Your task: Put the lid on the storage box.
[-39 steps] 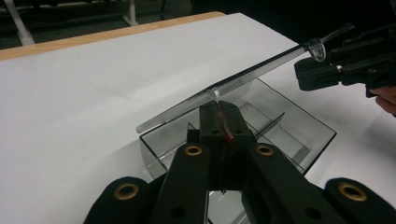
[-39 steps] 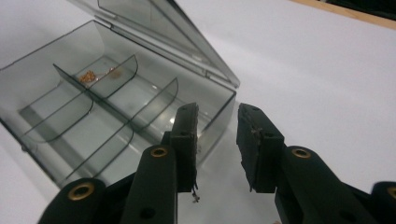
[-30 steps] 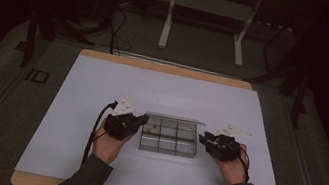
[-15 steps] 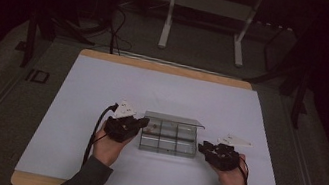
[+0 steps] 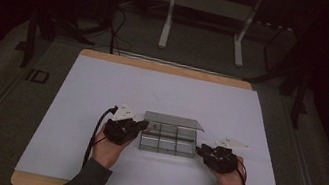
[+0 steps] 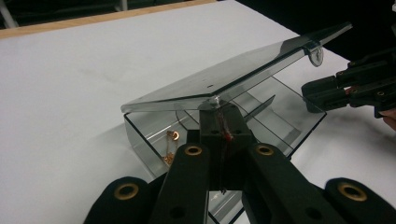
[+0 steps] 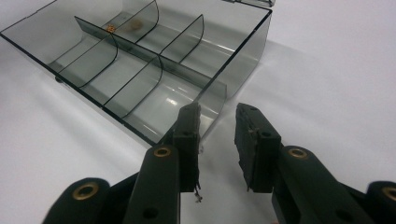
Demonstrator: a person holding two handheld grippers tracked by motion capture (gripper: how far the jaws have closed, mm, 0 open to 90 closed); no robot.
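At mid-table sits the smoky compartment box (image 5: 168,139), lid raised, left gripper (image 5: 139,127) closed at its left edge, right gripper (image 5: 203,152) parted and empty, just beside its right wall.

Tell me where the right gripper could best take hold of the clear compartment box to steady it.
Probably the near end wall of the box, approached level from the box's right end. That thin upright wall faces the right gripper, whose open jaws could straddle it. The lid is hinged up, leaving the rim free.

1 clear compartment box (image 5: 168,140), 1 hinged lid (image 5: 174,121), 2 hand-held grippers, left hand-held gripper (image 5: 142,125), right hand-held gripper (image 5: 199,150)
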